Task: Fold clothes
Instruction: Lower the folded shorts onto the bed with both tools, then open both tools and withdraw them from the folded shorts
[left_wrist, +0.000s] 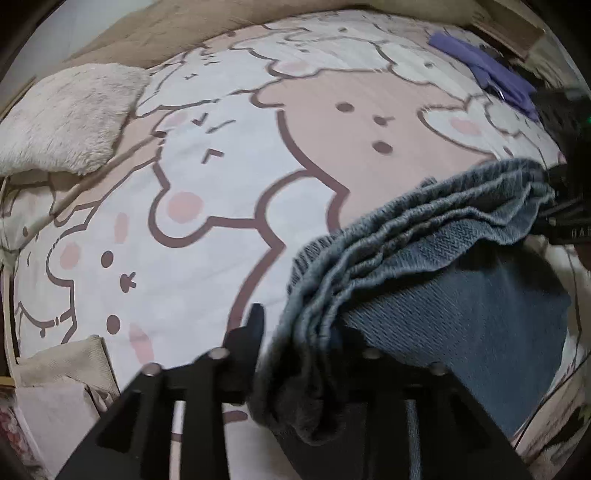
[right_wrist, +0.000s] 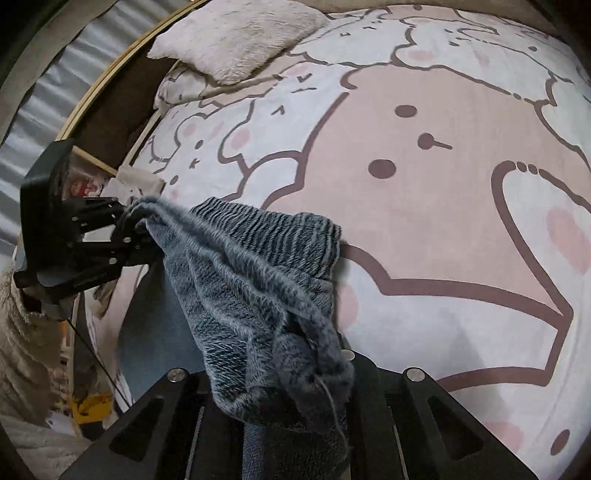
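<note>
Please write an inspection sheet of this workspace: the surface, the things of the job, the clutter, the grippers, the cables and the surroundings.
Surface: bed sheet with cartoon bear print, mostly bare.
Job's things: grey-blue knitted sweater, bunched and lifted, hanging between both grippers.
Clutter: white fluffy pillow at one corner; purple cloth at the far edge.
Grippers: left gripper and right gripper each shut on the sweater.
Cables: thin black cable below the left gripper.
Surroundings: wooden bed frame; blurred items beside the bed.

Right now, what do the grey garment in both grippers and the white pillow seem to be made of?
Grey knit sweater: looks like soft wool or acrylic yarn, matte and slightly fuzzy, with a ribbed hem and herringbone-like stitches. White pillow: looks like plush faux fur, judging by its shaggy, tufted pile.
</note>
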